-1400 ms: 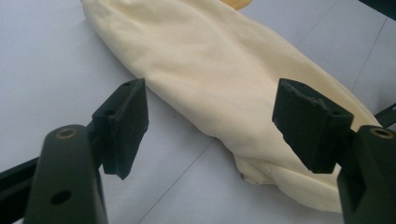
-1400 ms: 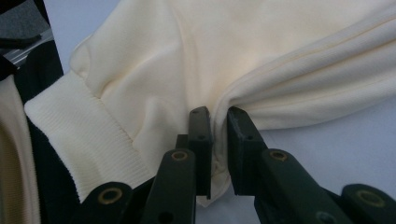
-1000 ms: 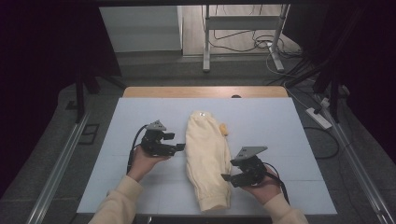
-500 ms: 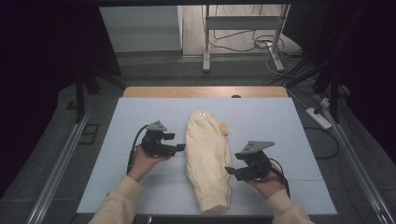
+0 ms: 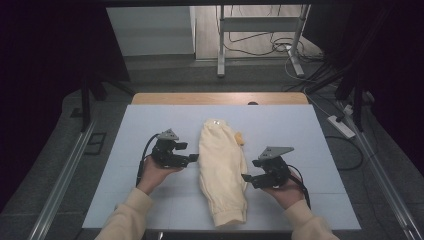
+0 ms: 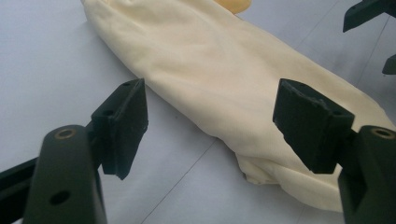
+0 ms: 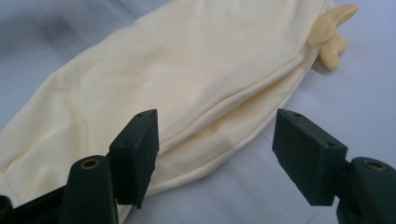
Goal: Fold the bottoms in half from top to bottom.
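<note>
Cream cloth, a folded garment (image 5: 222, 172), lies lengthwise in the middle of the frame on the pale blue mat (image 5: 310, 135), with a small yellow piece (image 5: 240, 137) peeking out at its upper right edge. The left gripper (image 5: 186, 159) sits just left of it, jaws apart and empty, pointing at the cloth's side edge; the right gripper (image 5: 248, 178) faces the opposite edge lower down, jaws likewise spread and holding nothing. To take hold well, I'd say each should slide low along the mat so one pad goes under the folded hem, then pinch all layers together rather than just the top one.
</note>
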The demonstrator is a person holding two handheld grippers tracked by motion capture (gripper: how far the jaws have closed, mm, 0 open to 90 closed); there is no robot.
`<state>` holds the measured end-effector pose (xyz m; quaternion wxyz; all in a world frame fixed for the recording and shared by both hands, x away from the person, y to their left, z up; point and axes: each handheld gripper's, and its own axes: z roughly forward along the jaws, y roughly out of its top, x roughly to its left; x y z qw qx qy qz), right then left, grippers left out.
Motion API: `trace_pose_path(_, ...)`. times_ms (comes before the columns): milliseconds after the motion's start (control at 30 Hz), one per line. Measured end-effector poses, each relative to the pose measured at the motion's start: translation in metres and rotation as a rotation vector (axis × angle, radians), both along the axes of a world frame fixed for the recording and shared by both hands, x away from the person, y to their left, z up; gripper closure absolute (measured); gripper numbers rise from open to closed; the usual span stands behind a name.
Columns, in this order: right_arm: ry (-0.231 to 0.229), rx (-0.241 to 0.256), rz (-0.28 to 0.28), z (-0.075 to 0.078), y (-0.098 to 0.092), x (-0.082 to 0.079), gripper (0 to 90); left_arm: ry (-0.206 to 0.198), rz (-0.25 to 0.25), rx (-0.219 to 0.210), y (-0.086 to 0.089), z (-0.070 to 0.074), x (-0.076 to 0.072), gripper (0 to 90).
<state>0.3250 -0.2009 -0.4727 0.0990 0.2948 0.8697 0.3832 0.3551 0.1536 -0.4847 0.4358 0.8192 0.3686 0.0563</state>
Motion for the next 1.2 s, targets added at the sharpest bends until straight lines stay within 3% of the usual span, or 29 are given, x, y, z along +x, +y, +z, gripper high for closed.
trace_pose_path(367, 0.004, 0.026, -0.031, 0.016, -0.001, 0.024, 31.3, -0.003, 0.002, -0.004, -0.007, 0.005, 0.008, 26.4)
trace_pose_path(467, 0.015, 0.04, -0.038, 0.015, -0.001, 0.029, 31.3, 0.001, -0.001, -0.003, -0.009, 0.005, 0.011, 26.3)
trace_pose_path(667, 0.017, 0.018, -0.045, 0.013, 0.001, 0.041, 31.3, 0.0, 0.007, -0.018, -0.008, 0.006, 0.021, 26.4)
trace_pose_path(1200, 0.042, 0.007, -0.071, 0.011, 0.022, 0.084, 31.3, 0.009, 0.006, 0.013, -0.015, 0.015, 0.05, 26.4)
